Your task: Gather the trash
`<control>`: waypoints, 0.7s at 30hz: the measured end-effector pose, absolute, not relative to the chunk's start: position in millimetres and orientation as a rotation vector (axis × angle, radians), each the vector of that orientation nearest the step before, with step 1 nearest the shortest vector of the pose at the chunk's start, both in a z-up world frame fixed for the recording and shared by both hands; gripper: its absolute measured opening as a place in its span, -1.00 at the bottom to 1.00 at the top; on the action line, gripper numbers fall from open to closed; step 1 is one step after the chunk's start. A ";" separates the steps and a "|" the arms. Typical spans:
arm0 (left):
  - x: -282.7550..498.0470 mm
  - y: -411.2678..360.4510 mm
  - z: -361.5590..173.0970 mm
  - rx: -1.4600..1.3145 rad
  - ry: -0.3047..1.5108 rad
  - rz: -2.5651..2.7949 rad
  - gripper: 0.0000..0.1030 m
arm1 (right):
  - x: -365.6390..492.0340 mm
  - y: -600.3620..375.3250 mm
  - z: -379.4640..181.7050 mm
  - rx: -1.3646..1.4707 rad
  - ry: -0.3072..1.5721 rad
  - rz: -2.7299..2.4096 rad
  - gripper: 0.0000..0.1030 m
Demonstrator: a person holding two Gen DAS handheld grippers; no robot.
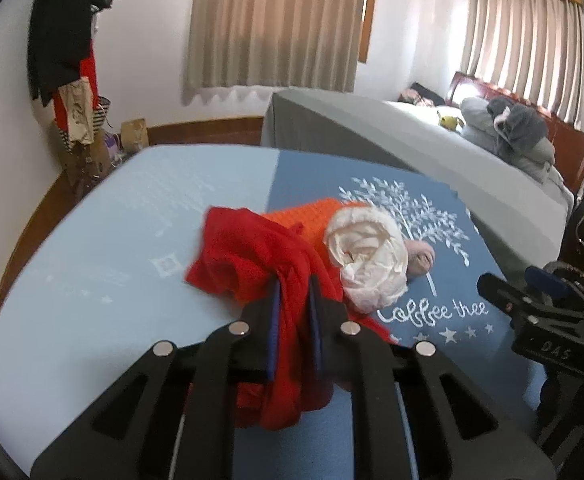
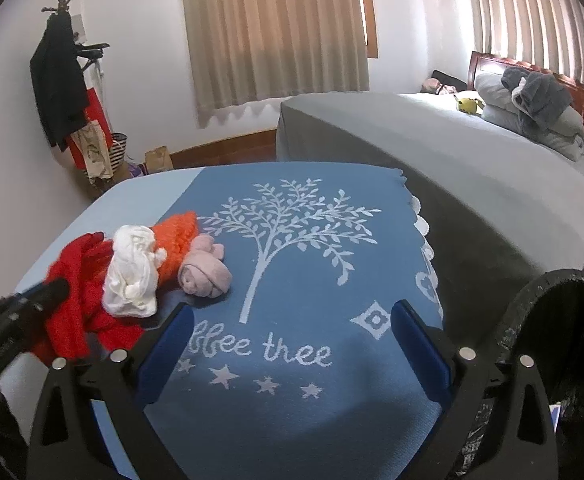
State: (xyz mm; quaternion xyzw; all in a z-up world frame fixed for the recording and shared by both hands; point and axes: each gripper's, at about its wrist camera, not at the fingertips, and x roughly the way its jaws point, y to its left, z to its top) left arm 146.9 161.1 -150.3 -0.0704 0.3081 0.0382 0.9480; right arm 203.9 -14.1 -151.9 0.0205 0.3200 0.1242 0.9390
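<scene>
Here left tool (image 1: 294, 300) clamps red cloth (image 1: 252, 256); right tool (image 2: 292, 344) agape beside black bin (image 2: 564, 344).

Soft red cloth (image 1: 252, 256), orange knit (image 1: 312, 216), matt blue woven tablecloth (image 2: 312, 280), crumpled white fabric (image 1: 368, 256)

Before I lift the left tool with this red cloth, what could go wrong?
1. The red cloth lies against the white cloth and orange knit, so lifting may drag them along or scatter them.
2. The left tool pinches only a fold; the hanging part could slip out.
3. The bin sits at the far right beside the open right tool, so the carry crosses the table and may snag that tool.
</scene>
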 end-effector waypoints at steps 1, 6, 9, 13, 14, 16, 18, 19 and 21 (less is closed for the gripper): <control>144.7 164.0 -147.4 -0.146 0.619 0.085 -0.77 | 203.8 -12.8 -150.6 0.042 0.652 0.259 0.88; 138.7 180.5 -138.3 -0.129 0.607 0.124 -0.77 | 202.6 -2.4 -146.0 0.035 0.643 0.282 0.88; 141.6 189.0 -146.4 -0.135 0.648 0.129 -0.66 | 202.8 3.8 -143.5 0.028 0.639 0.301 0.88; 138.1 197.0 -153.1 -0.146 0.669 0.142 -0.39 | 202.1 12.5 -141.1 0.018 0.638 0.328 0.88; 136.6 199.0 -153.2 -0.145 0.667 0.147 -0.30 | 202.5 16.0 -140.6 0.013 0.638 0.337 0.88; 133.6 203.4 -152.3 -0.144 0.660 0.155 -0.10 | 202.6 21.8 -140.6 0.008 0.641 0.351 0.88; 130.8 206.6 -151.3 -0.137 0.653 0.165 0.04 | 203.5 30.0 -141.7 0.005 0.647 0.370 0.88; 129.5 207.4 -151.1 -0.134 0.651 0.168 0.08 | 203.9 35.5 -143.2 -0.002 0.652 0.378 0.88; 127.3 210.9 -151.3 -0.127 0.650 0.179 0.15 | 206.4 43.2 -147.2 -0.017 0.667 0.387 0.87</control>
